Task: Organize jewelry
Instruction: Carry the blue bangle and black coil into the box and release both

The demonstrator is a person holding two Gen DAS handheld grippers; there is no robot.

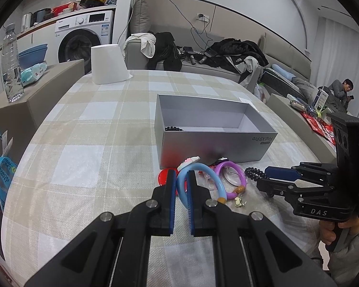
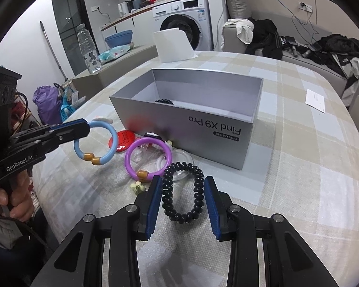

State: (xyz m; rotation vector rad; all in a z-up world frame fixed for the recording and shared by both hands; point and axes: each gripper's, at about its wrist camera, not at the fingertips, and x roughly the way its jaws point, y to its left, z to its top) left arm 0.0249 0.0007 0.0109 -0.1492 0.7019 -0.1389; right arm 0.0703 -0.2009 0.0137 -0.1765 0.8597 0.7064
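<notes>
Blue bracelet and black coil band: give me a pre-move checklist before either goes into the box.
1. Left gripper shut on blue bracelet: ok.
2. Bracelet lifted off the tablecloth: ok, by the right wrist view.
3. Right gripper open around black coil band: ok.
4. Coil band gripped: not ok.
5. Grey box open, room inside: ok.
6. Purple bracelet apart from both grippers: ok.

Black beaded bracelet (image 1: 174, 128) in the grey box (image 1: 213, 147) peeks just over the near wall, mostly hidden; red disc (image 1: 164, 176) sits half behind the left jaws.
</notes>
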